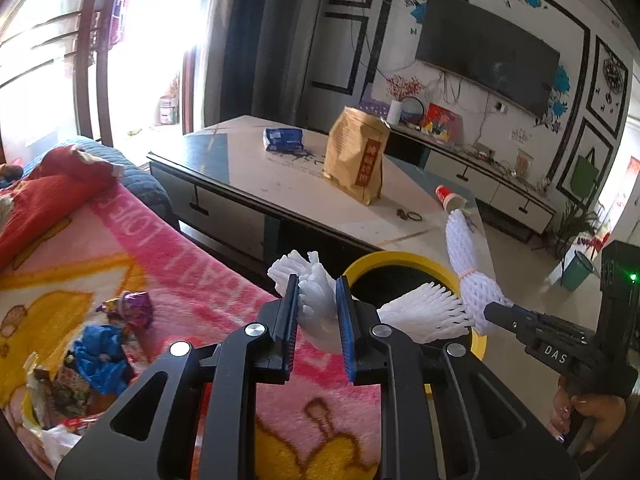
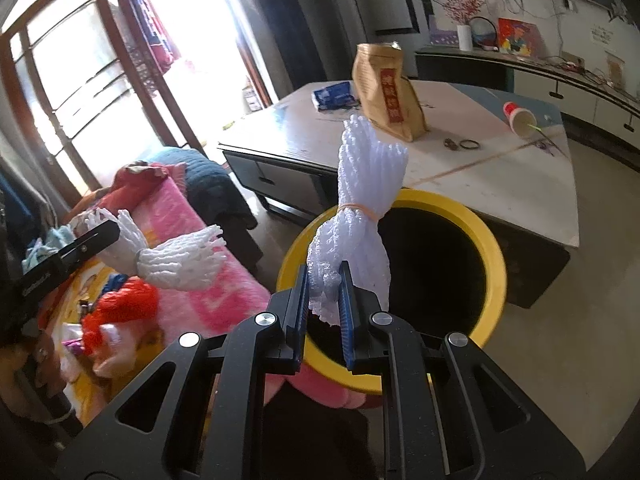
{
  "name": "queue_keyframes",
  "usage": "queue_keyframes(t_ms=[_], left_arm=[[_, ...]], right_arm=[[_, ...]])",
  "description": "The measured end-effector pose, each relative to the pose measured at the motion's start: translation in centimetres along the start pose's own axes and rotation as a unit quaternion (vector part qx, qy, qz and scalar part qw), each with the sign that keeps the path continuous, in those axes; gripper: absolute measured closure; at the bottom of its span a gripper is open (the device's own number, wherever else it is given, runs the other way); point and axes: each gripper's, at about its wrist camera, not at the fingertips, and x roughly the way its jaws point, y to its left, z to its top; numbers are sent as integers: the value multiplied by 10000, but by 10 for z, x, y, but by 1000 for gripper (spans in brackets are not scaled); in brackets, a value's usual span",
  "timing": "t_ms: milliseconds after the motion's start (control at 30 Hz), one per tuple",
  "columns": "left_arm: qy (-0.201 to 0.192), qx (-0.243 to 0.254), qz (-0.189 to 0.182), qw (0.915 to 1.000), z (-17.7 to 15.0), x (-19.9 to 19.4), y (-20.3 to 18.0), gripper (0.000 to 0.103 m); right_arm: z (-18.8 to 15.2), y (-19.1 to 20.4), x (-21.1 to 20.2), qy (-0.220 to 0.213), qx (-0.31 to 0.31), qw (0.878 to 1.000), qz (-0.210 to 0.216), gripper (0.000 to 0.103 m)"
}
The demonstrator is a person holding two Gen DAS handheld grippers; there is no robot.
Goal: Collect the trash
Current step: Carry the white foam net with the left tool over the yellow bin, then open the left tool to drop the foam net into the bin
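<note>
My left gripper is shut on a white foam fruit net, held over the pink blanket just left of the yellow bin. My right gripper is shut on a second white foam net, tied with a rubber band and standing upright over the yellow bin's near rim. Each wrist view shows the other gripper too: the right gripper at the right and the left gripper at the left. More wrappers lie on the blanket.
Behind the bin stands a low coffee table with a brown paper bag, a blue pack and a tipped red paper cup. A TV cabinet lines the far wall. A green bucket sits on the floor.
</note>
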Motion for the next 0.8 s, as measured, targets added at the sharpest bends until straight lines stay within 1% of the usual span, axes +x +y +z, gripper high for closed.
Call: queue_keyframes(t_ms=[167, 400, 467, 500, 533, 567, 600, 633, 700, 767, 800], left_arm=[[227, 136, 67, 9996, -4, 26, -18, 85], [554, 168, 147, 9982, -12, 64, -36, 85], [624, 145, 109, 9979, -13, 75, -42, 84], [658, 146, 43, 9977, -14, 78, -44, 83], [656, 121, -48, 9978, -14, 81, -46, 77], [622, 75, -152, 9979, -14, 82, -48, 61], [576, 42, -240, 9980, -13, 82, -49, 45], [536, 39, -319, 9980, -13, 82, -52, 33], [485, 20, -399, 9980, -14, 80, -53, 31], [427, -46, -405, 9983, -17, 76, -51, 19], [412, -86, -420, 9982, -17, 74, -49, 18]], right_arm=[[-1, -16, 8, 151, 176, 9996, -131, 94], [-3, -32, 17, 314, 325, 9988, -181, 93], [-3, -35, 20, 355, 321, 9987, -190, 90], [-3, -36, 20, 327, 326, 9986, -261, 80], [-3, -36, 20, 311, 346, 9984, -324, 74], [-4, -37, 20, 306, 372, 9982, -351, 68], [-4, -39, 20, 295, 394, 9981, -365, 63], [-4, -39, 19, 269, 403, 9979, -423, 61], [-5, -41, 18, 213, 403, 9977, -507, 54], [-4, -42, 16, 155, 422, 9974, -568, 51], [-4, -41, 15, 119, 408, 9974, -585, 50]])
